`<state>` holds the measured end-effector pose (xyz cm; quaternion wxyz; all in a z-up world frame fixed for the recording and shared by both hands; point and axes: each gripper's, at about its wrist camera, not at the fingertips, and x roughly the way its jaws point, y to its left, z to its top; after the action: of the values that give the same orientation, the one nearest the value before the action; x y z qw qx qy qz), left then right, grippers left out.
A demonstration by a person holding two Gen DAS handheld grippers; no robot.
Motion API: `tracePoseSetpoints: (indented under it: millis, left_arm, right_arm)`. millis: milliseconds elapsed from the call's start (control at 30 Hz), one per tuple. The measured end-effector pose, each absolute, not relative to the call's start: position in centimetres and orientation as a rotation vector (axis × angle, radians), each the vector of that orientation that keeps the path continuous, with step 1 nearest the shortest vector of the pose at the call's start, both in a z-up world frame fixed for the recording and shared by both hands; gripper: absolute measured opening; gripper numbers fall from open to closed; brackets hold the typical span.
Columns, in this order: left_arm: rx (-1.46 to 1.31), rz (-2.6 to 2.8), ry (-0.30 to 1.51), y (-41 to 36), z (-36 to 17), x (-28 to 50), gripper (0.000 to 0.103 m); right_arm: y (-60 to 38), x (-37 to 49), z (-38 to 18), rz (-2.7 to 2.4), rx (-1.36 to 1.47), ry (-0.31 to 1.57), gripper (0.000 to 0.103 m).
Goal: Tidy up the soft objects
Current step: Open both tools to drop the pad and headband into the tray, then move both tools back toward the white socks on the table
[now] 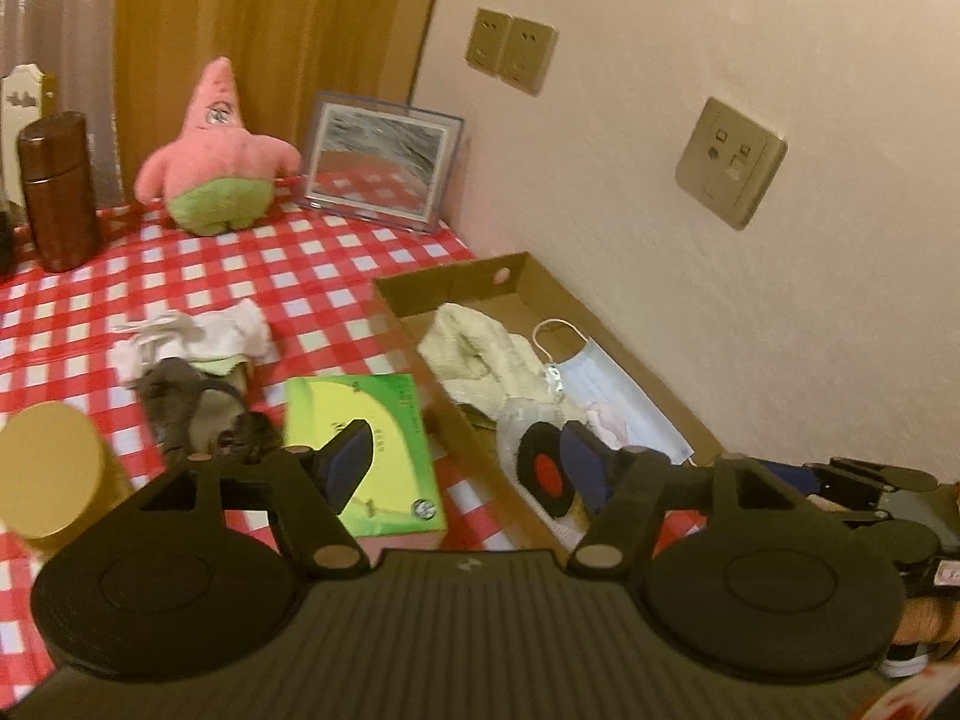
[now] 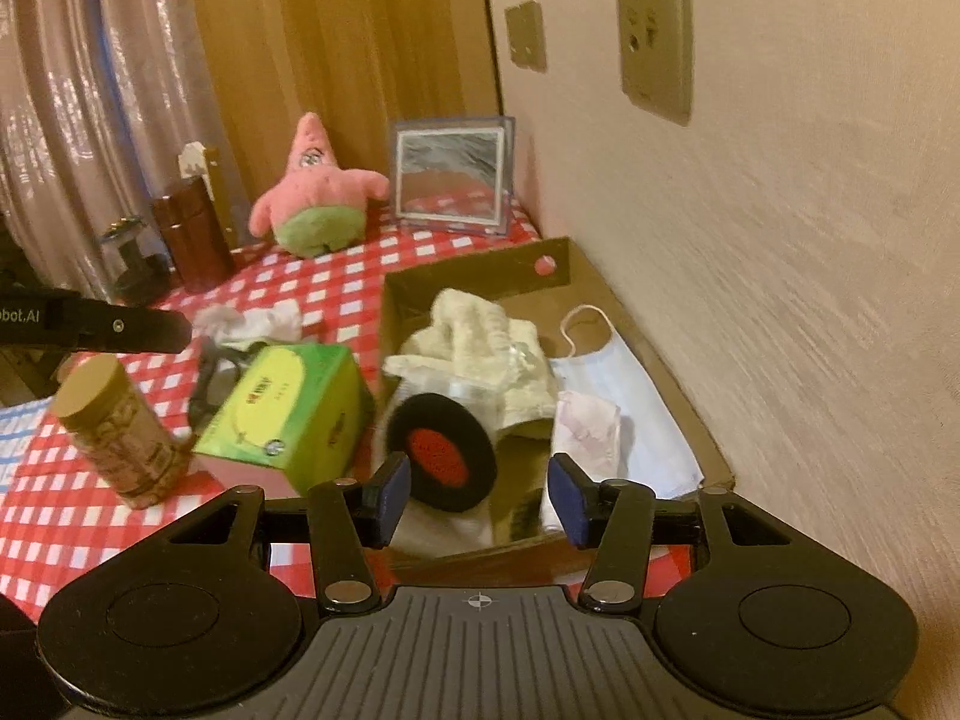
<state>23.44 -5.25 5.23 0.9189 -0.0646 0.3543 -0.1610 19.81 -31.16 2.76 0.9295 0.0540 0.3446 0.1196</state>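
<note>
Red-checked cloth [image 1: 252, 264] covered the table, with a cardboard tray [image 2: 480, 279] against the right wall holding a cream towel [image 2: 474, 336], face mask [image 2: 624, 372] and black-and-red pad [image 2: 441, 450]. Both the left gripper [image 1: 465, 462] and right gripper [image 2: 480, 495] hung released, empty. A green tissue box [image 1: 360, 450] crowded the tray's left side. Only the left view showed dark cloth [image 1: 180, 402] beyond the box.

Box [image 2: 648, 336] sits tight against wall [image 2: 780, 240], no access from that side. Tissue pack [image 2: 288, 414] crowds its left wall, jar [image 2: 114, 438] beside that. Box top is open. Bare tablecloth [image 1: 336, 264] behind clothes pile [image 1: 192, 348].
</note>
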Motion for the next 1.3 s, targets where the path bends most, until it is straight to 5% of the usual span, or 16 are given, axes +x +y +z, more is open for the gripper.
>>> tracePoseSetpoints:
  millis: [267, 600, 1300]
  left_arm:
    - [-0.165, -0.279, 0.684, -0.8, 6.9, 20.0, 0.071]
    - [-0.135, -0.113, 0.653, 7.5, 8.2, 16.4, 0.089]
    - [-0.068, -0.079, 0.654, 13.1, 7.1, 17.4, 0.089]
  right_arm:
    - [-29.1, 18.3, 5.1, 0.286, 0.086, 0.666, 0.057]
    - [-25.9, 18.0, 6.9, 0.356, 0.068, 0.623, 0.064]
    - [-19.4, 20.3, 6.6, 0.461, -0.025, 0.641, 0.066]
